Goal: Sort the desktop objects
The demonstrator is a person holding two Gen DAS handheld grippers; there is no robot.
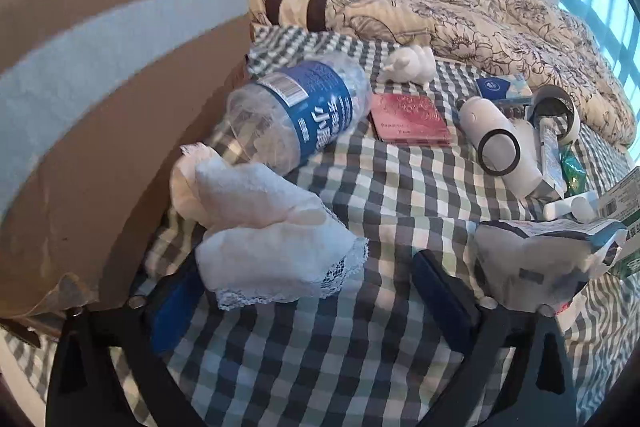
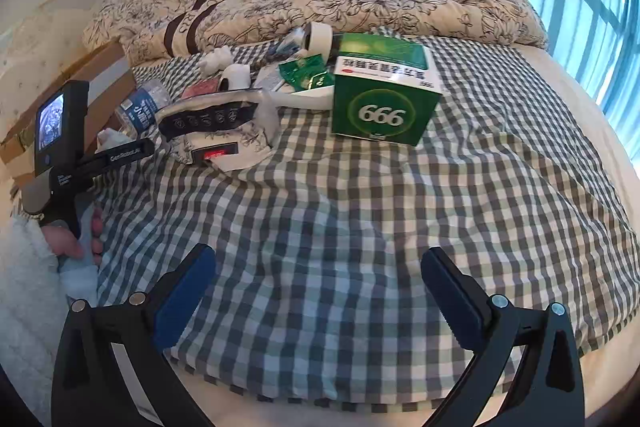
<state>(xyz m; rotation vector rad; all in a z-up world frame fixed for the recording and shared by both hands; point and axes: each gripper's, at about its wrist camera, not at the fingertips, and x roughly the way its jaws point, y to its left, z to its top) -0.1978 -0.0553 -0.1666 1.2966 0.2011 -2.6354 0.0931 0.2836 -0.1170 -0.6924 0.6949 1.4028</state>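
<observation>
Left black two-finger gripper [image 1: 304, 291], blue pads [image 1: 444, 299], jaws wide, pitched downward; right black two-finger gripper [image 2: 316, 291] likewise wide, empty; bare hand [image 2: 74, 241] gripping left handle.

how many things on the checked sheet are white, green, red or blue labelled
White: 3, the lace-edged cloth, the small figurine and the cylinder with a black ring
Green: 1, the box
Red: 1, the flat case
Blue label: 1, the plastic bottle
Total: 6
</observation>
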